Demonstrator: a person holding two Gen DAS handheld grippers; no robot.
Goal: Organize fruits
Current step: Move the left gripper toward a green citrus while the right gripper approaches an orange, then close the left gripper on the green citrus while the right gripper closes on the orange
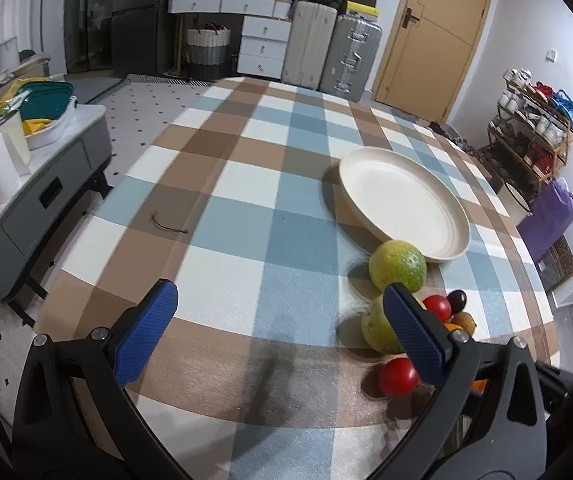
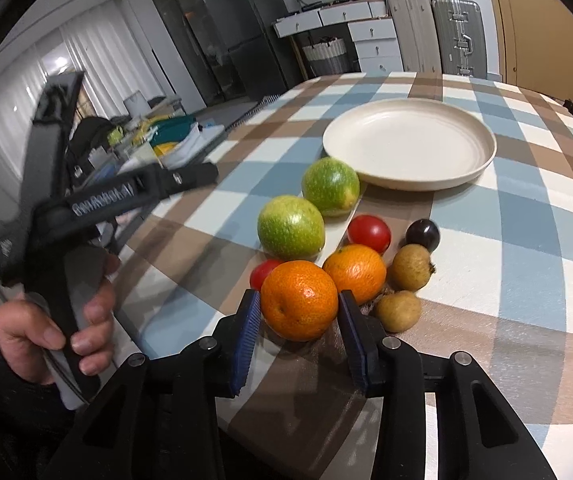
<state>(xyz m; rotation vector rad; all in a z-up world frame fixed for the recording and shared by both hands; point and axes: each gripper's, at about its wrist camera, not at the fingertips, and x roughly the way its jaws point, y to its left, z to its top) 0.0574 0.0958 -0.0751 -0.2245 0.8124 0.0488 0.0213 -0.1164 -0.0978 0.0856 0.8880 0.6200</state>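
the right gripper has its blue pads either side of the near orange, touching or all but touching its flanks, so it looks clamped on it or a hair from it; i can't tell if the fruit has left the cloth. the worry from here, as i judge it, is the round skin squirting out forward toward 12 o'clock if the pads bite below or behind its widest part, and knocking into the crowd packed around it. a second orange sits touching or just beside it at 1 o'clock, a tomato peeks out at 11, two green fruits stand further off at 11 and 12, another tomato and a dark plum lie beyond, and two small brown fruits sit at 2 o'clock. any sideways swing on the lift could roll those toward the table edge. the plate waits bare at 12 to 1 o'clock, past the green fruits, so the carry has to clear them. the left gripper hangs over the cloth with its jaws spread wide and nothing between them; the fruit pile lies off at its 3 o'clock, with one finger in front of a green fruit from its own camera. it could bump the pile if it drifts right.
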